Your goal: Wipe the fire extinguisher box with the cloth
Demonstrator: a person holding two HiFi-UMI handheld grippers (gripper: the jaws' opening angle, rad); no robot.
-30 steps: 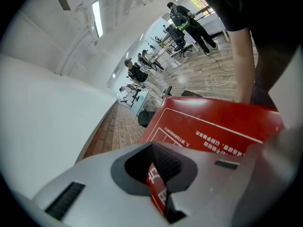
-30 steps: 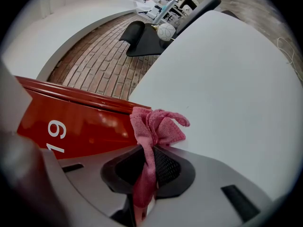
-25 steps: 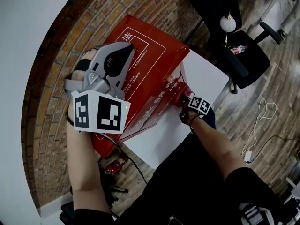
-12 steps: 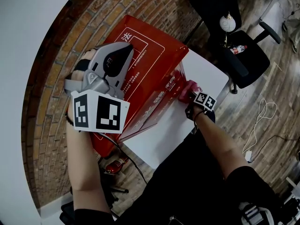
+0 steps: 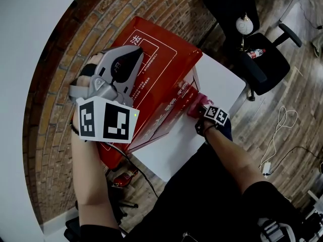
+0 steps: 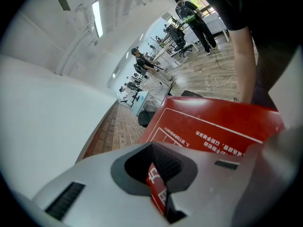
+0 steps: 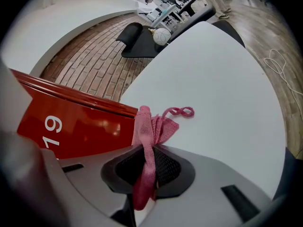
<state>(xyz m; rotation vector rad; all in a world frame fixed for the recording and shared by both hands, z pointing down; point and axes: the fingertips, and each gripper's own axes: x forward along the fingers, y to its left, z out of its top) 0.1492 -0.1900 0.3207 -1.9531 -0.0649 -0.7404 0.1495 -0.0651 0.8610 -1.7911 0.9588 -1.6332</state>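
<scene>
On the white table (image 5: pixel 222 82), along the edge that borders the brick floor (image 5: pixel 75 49): one red fire extinguisher box (image 5: pixel 166 79), its broad top panel printed with white lines and characters and its long glossy side facing the person. Left gripper (image 5: pixel 132 54): set on the top panel near the box's brick-side edge. In its own view the jaws are pressed together on a thin red lip of the box (image 6: pixel 213 126), with a strip of white print caught between the left gripper's (image 6: pixel 158 183) dark pads. Right gripper (image 5: pixel 202 110): low against the box's long side near its right-hand end, just above the table top. Its jaws pinch one pink cloth (image 5: pixel 196 106). In the right gripper view the cloth (image 7: pixel 151 131) rises folded from between the pads of the right gripper (image 7: pixel 149 169) and touches the red side of the box (image 7: pixel 71 126) at its end corner, a loose looped thread hanging over the table (image 7: pixel 213 79). Beyond the table's far corner: one black chair (image 5: pixel 252 49) carrying a white rounded object (image 5: pixel 246 25) and a small bottle (image 5: pixel 256 53). On the wooden floor to the right: one pale cable (image 5: pixel 280 130), loosely looped.
</scene>
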